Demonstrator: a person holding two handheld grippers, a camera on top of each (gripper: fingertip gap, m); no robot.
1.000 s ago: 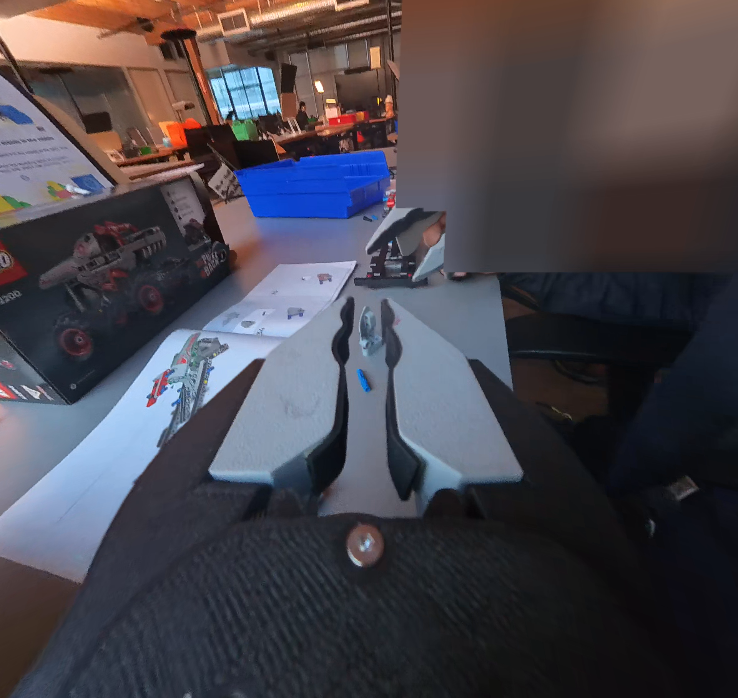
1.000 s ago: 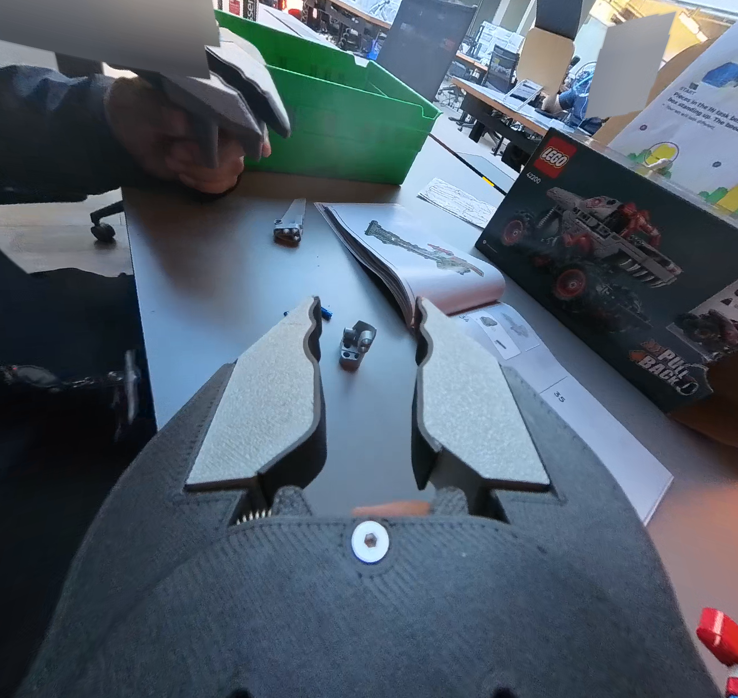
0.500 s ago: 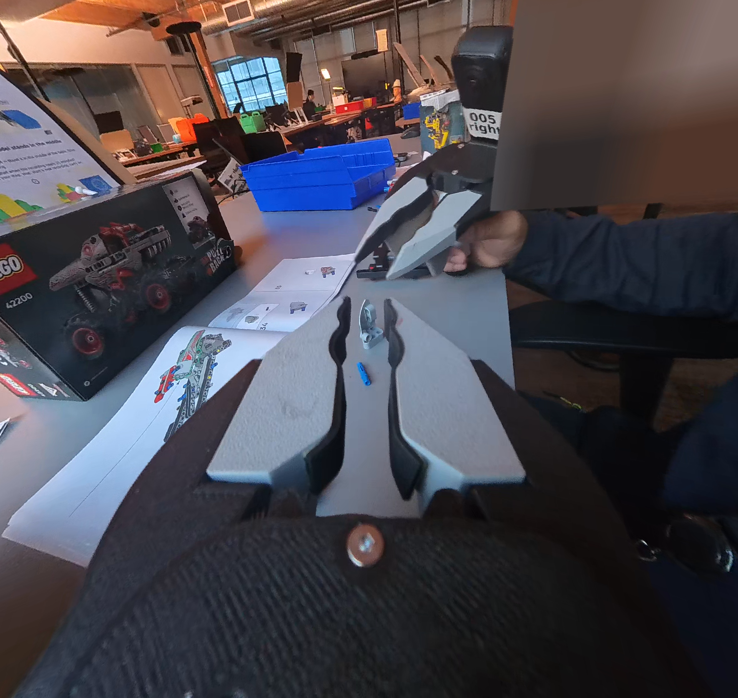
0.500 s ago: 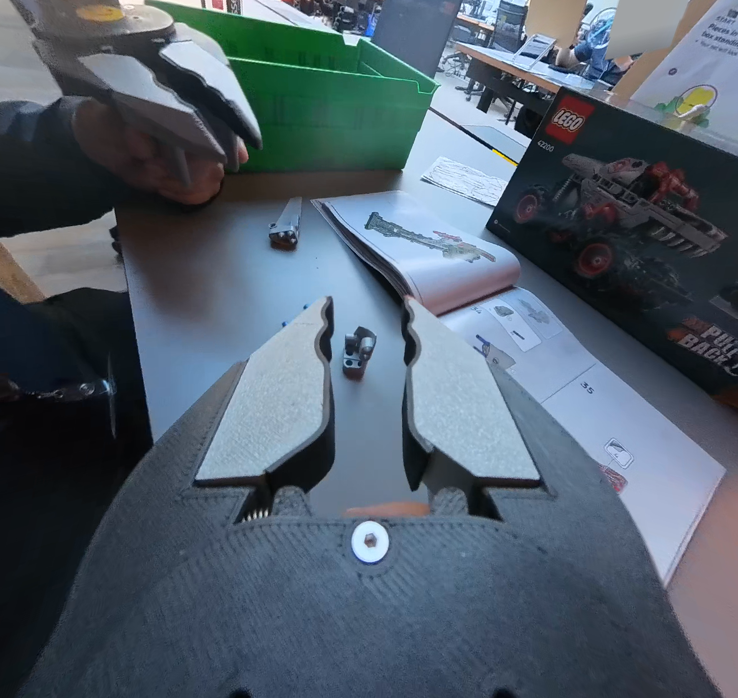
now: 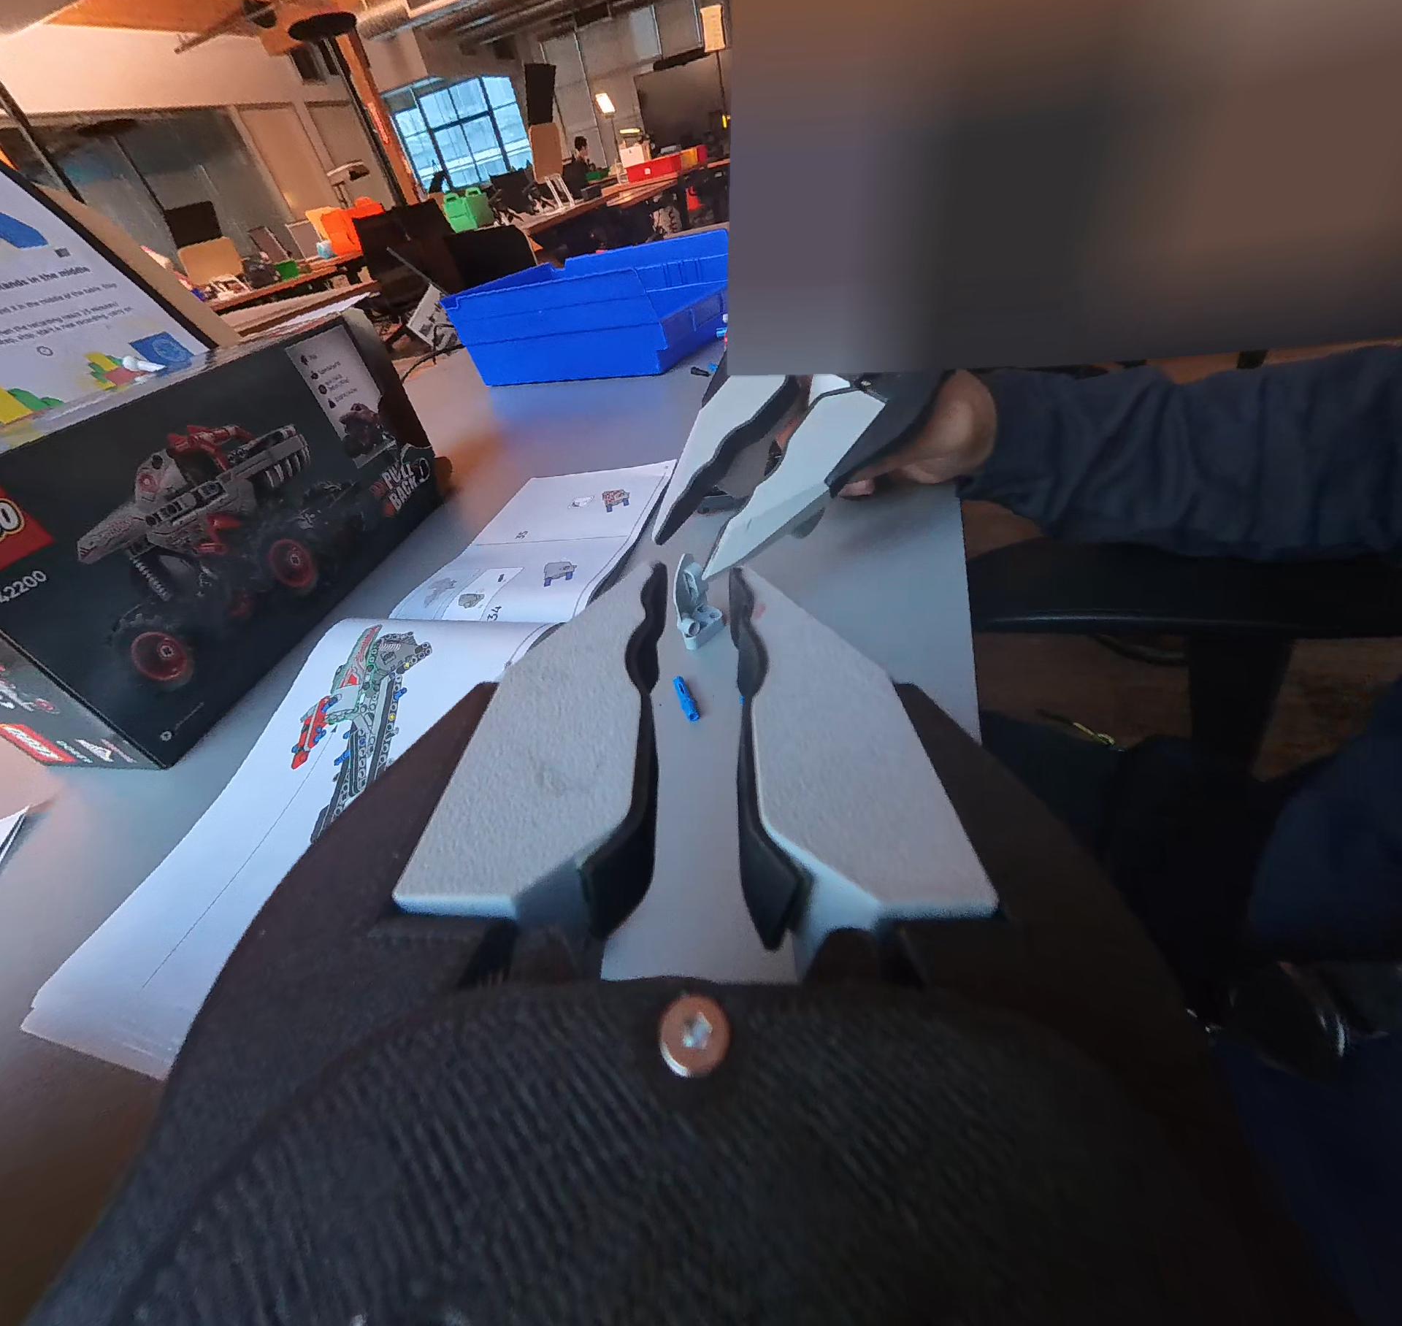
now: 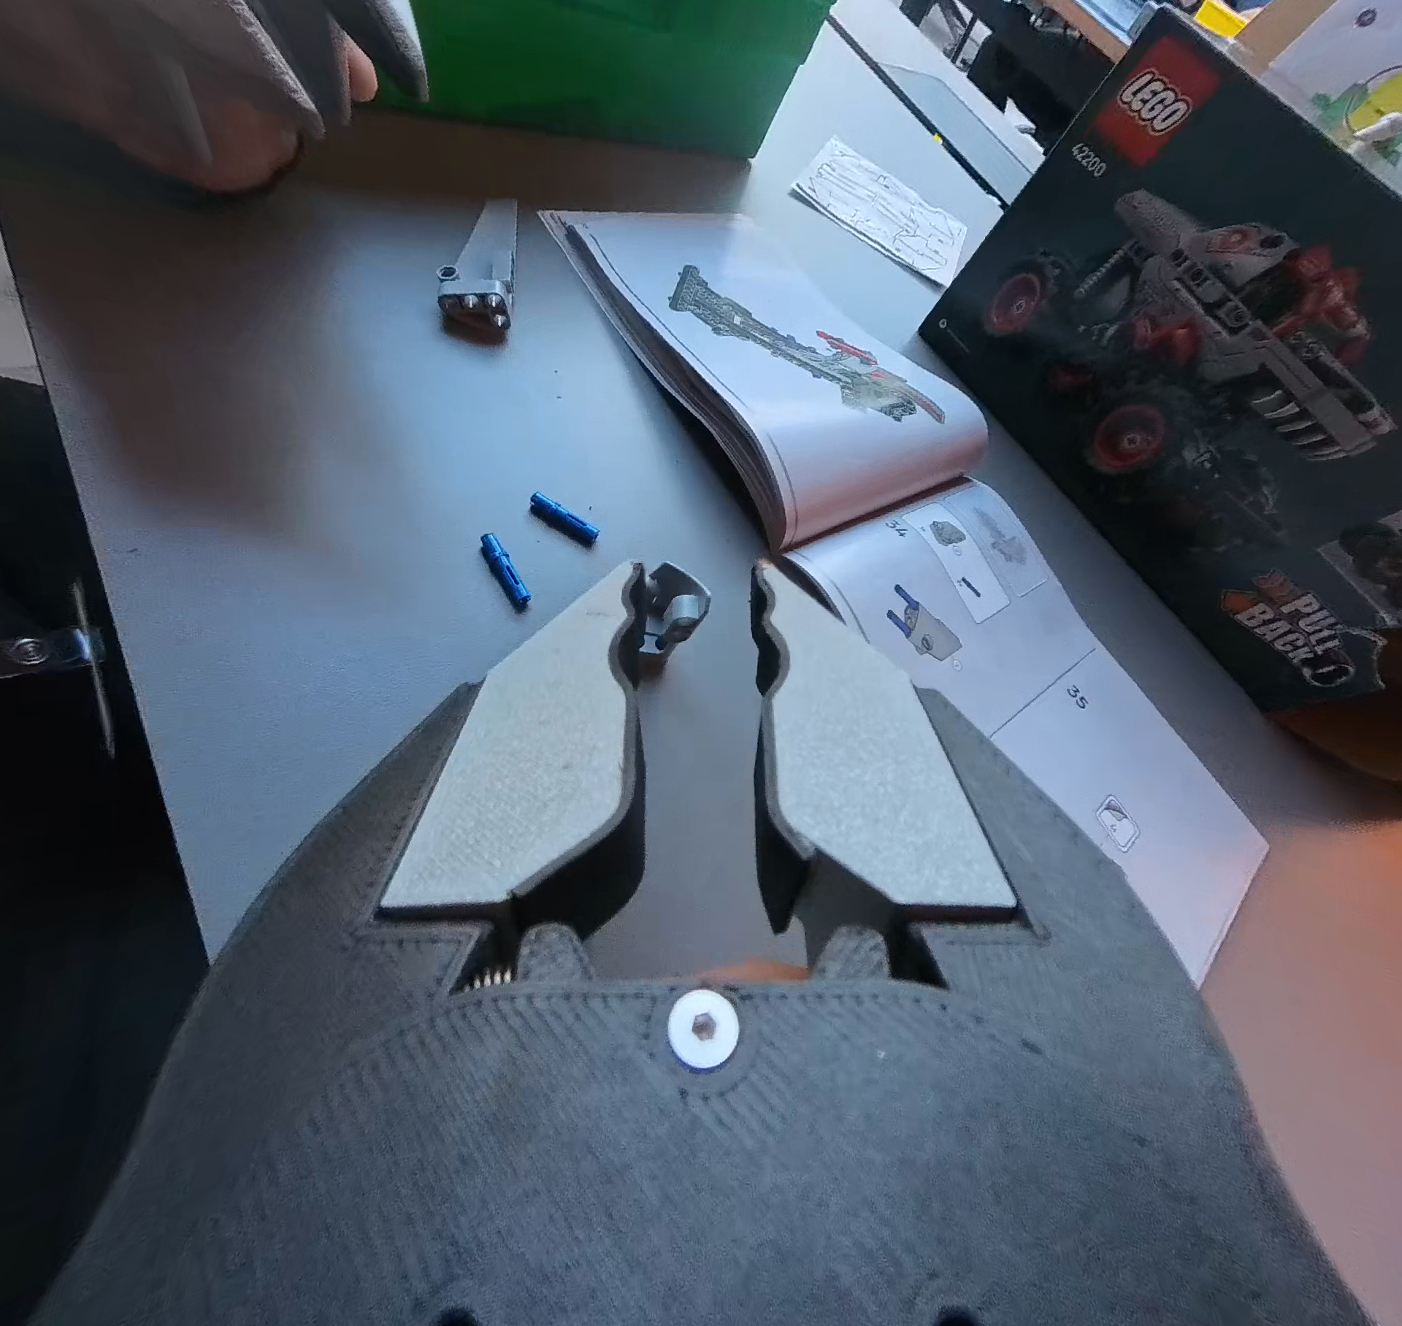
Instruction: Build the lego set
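A small grey lego connector lies on the grey table, just inside the tip of my right gripper's left finger. My right gripper is open around it, low over the table. Two blue pins lie just beyond it, to the left. In the left wrist view the connector sits between the tips of my open, empty left gripper, with one blue pin nearer. The right gripper comes down onto the connector from behind.
A grey angled beam lies farther off. The open instruction booklet and the black set box are on the right. A green bin stands behind, a blue bin at the far side. The left gripper shows blurred at top left. One gripper's finger ends stand about 11 cm off the other's.
My right gripper has dropped and moved forward until its tips straddle the grey connector. The left gripper has stayed open, pointing at the same piece.
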